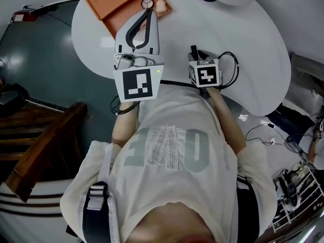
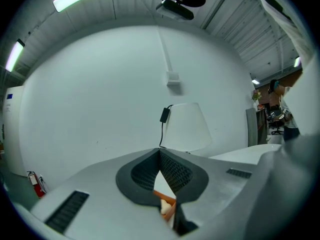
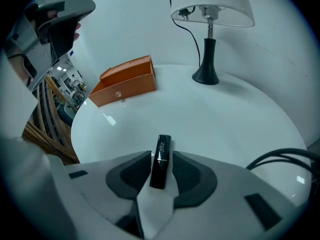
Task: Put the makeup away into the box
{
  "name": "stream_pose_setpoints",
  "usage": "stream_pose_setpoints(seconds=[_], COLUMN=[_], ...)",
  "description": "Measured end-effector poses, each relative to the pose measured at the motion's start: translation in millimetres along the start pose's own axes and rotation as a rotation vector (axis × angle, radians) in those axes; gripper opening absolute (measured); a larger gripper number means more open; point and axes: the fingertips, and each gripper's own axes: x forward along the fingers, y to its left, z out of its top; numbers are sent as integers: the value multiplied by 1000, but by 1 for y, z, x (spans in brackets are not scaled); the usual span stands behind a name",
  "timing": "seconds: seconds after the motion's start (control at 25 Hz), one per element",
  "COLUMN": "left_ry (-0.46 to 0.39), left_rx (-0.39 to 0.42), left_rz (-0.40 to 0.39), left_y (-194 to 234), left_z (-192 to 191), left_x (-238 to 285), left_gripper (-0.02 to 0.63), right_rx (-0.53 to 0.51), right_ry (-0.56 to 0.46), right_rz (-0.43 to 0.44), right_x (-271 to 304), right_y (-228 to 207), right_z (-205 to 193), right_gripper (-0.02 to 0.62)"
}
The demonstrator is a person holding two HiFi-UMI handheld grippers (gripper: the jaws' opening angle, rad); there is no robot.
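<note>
Black lipstick (image 3: pixel 161 163) sits between the pads of your right gripper (image 3: pixel 161 153), which is closed on its near end and tilted steeply down over the white table (image 1: pixel 248 39), well apart from the orange box (image 1: pixel 109 3) at the table's far side. Your left gripper (image 1: pixel 150 12) reaches toward that open box with its fingertips pressed together on nothing. A pale peach item (image 1: pixel 161 5) lies in the box just beyond them.
</note>
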Motion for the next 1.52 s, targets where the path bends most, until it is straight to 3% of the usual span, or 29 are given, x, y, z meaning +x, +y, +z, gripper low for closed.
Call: stream_pose_setpoints(seconds=[0.24,0.4,0.68,0.84,1.04,1.16,1.32,1.52], left_ry=[13,19,9,6,2,-4,-11,-19], left_rx=[-3,37,11,-32,-55,-60,-74,-70], left_rz=[-2,5,13,26,62,81,94,88], left_y=[-1,0,0,3,7,8,9,5], left_z=[-1,-2,-1,-1,5,14,17,20], left_x=[8,15,7,10,10,12,13,14], left_gripper=[8,8,8,8,8,8,8,8], right_rx=[11,2,-3,-60,-103,-122,-139,-166], right_ry=[15,22,20,-132,-432,-606,-746,-792], right_rz=[-2,-8,17,31,56,66,78,88], right_x=[-1,0,-3,-23,-97,-149,-190,-207], right_y=[-6,-13,-7,-6,2,7,17,26], right_z=[1,1,-1,55,158,200,221,222], right_gripper=[133,117,101,100,98,97,97,97])
